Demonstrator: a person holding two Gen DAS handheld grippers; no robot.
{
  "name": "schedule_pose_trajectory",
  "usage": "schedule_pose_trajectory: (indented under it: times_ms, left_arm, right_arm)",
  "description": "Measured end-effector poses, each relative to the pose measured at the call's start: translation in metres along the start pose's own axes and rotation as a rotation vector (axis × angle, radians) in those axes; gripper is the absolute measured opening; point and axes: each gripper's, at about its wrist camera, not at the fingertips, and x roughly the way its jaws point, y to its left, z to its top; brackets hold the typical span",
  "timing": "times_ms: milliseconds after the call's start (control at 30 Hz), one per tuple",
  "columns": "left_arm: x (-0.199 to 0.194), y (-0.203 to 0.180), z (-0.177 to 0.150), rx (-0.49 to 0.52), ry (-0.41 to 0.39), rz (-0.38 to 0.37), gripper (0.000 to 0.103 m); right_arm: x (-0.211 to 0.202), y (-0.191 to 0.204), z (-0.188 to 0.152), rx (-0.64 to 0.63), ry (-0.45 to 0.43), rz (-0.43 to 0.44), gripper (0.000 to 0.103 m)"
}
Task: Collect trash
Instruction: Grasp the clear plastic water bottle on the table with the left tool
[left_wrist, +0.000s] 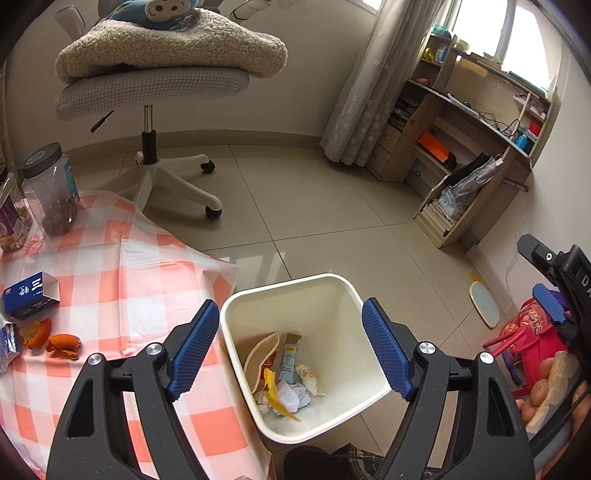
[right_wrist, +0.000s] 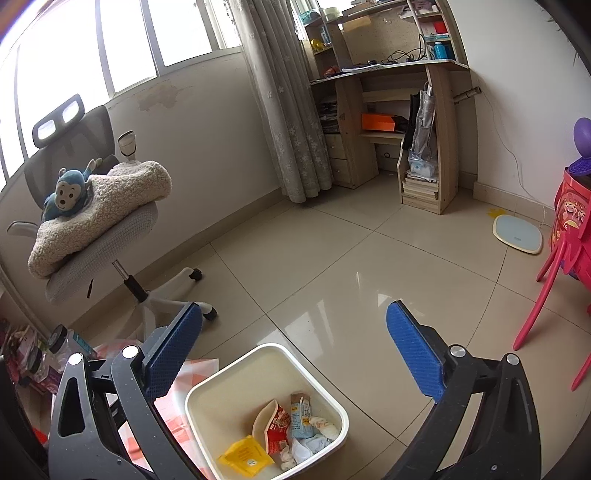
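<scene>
A cream waste bin (left_wrist: 334, 286) stands on the floor beside the table and holds wrappers, crumpled tissue (left_wrist: 291, 397) and a yellow packet (right_wrist: 245, 456). My left gripper (left_wrist: 290, 307) hangs open right above the bin, nothing between its blue pads. My right gripper (right_wrist: 294, 308) is also open and empty, above and just beyond the bin (right_wrist: 266, 349). Orange peel (left_wrist: 55, 339) and an open blue carton (left_wrist: 29, 299) lie on the checked tablecloth (left_wrist: 140, 280) to the left. One blue pad of the right gripper shows at the right edge of the left wrist view.
Two clear jars (left_wrist: 51, 188) stand at the table's far left. An office chair (right_wrist: 96, 236) with a fleece blanket and a toy monkey stands beyond the table. A wooden desk with shelves (right_wrist: 417, 122), a floor scale (right_wrist: 519, 238) and a pink chair (right_wrist: 546, 291) are to the right.
</scene>
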Motion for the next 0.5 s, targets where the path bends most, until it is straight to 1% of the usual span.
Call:
schedule_pose_trajectory:
  times_ms: [100, 200, 300, 367, 500]
  left_arm:
    - [-0.003, 0.025, -0.010, -0.005, 0.011, 0.052, 0.079]
    - [-0.008, 0.054, -0.016, -0.031, 0.027, 0.105, 0.079]
    - [-0.017, 0.084, -0.020, -0.062, 0.025, 0.158, 0.080]
    - [-0.024, 0.105, -0.021, -0.082, 0.021, 0.206, 0.081]
    - [-0.037, 0.149, -0.026, -0.138, 0.015, 0.293, 0.082]
  right_arm:
    - [0.002, 0.020, -0.007, -0.051, 0.017, 0.017, 0.096]
    - [0.004, 0.045, -0.016, -0.111, 0.040, 0.037, 0.096]
    - [0.004, 0.072, -0.027, -0.174, 0.058, 0.063, 0.096]
    - [0.004, 0.091, -0.035, -0.219, 0.064, 0.076, 0.096]
    - [0.003, 0.129, -0.054, -0.305, 0.079, 0.106, 0.096]
